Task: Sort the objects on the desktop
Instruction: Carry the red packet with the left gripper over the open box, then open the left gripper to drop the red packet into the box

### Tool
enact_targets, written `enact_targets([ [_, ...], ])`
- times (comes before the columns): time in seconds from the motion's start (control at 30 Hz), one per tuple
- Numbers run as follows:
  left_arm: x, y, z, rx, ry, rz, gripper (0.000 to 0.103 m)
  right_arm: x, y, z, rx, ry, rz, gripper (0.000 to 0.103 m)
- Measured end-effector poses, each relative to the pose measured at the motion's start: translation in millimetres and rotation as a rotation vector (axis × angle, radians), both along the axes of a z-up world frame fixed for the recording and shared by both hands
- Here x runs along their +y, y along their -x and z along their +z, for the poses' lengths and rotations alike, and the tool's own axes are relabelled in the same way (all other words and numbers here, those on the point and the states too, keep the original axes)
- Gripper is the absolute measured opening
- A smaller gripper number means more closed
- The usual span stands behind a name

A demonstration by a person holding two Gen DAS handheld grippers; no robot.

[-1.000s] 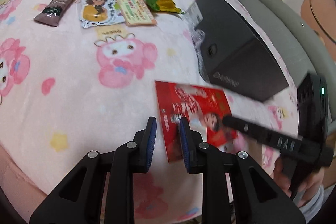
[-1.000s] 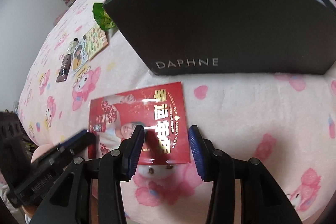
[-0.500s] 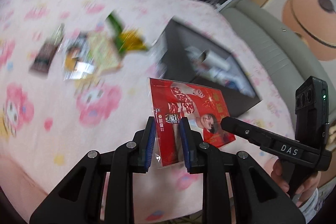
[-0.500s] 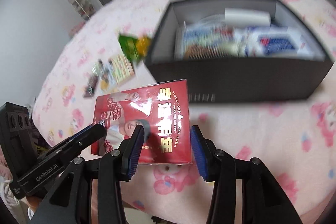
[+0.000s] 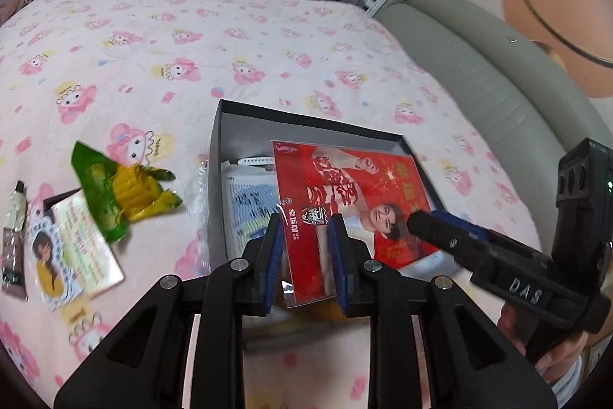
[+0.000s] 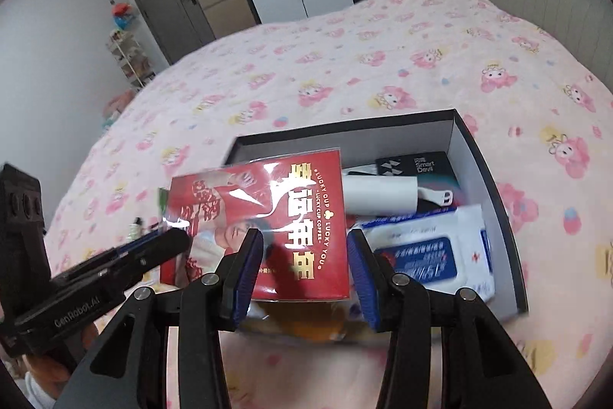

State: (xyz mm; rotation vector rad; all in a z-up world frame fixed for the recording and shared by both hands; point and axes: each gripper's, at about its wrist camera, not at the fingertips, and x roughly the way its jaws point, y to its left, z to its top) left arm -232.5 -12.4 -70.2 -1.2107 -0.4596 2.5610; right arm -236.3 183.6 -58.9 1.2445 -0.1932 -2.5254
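Observation:
A red card in a clear sleeve (image 5: 345,202) hangs in the air over the open dark box (image 5: 306,119). Both grippers hold it. My left gripper (image 5: 306,244) is shut on its near left edge. My right gripper (image 6: 304,267) is shut on its other edge; in the left wrist view its fingertips (image 5: 429,221) clamp the card's right corner. The card (image 6: 276,217) covers the left half of the box (image 6: 482,171). Inside the box lie a wipes pack (image 6: 425,248), a white roll (image 6: 379,194) and a small black box (image 6: 417,165).
On the pink printed blanket (image 5: 191,37), left of the box, lie a green and yellow wrapper (image 5: 118,190), a cartoon-girl card (image 5: 49,255), a yellow-green printed card (image 5: 84,240) and a brown sachet (image 5: 11,240). A grey padded headboard (image 5: 498,94) stands at the right.
Both grippers have lifted the red card off the blanket and carried it forward over the open box. The views rose, so the box interior now shows.

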Motion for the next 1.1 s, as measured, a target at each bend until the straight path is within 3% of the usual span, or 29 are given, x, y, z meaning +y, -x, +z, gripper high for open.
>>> enact_targets([
  [0.2,14.2,27.2,-24.2,-0.095,0.122,0.020,0.022,-10.1,36.6,-40.7,-0.092,-0.066,0.041,0.042],
  [0.3,18.8,29.3,-34.9,-0.136,0.170,0.005,0.027,-13.4,41.1,-57.4,-0.127,-0.073,0.048,0.042],
  [0.47,22.2,29.4,-37.2,-0.140,0.205,-0.005,0.031,-16.0,34.2,-66.5,-0.129,-0.123,0.023,0.043],
  [0.5,22.5,26.5,-35.3,-0.132,0.213,0.000,0.034,-16.6,31.6,-65.5,-0.121,-0.140,0.018,0.044],
  [0.53,22.1,22.3,-32.7,-0.122,0.216,0.007,0.043,-16.3,28.7,-62.6,-0.110,-0.151,0.010,0.044],
  [0.57,21.1,17.6,-29.8,-0.108,0.207,0.008,0.044,-15.3,25.4,-58.0,-0.100,-0.155,0.002,0.044],
  [0.67,19.3,-0.7,-19.6,-0.059,0.173,-0.007,0.044,-11.9,14.6,-42.2,-0.064,-0.147,-0.015,0.045],
  [1.1,22.5,-95.6,45.3,0.122,0.177,-0.020,0.042,-14.3,-68.7,26.6,0.086,-0.077,-0.040,0.046],
])
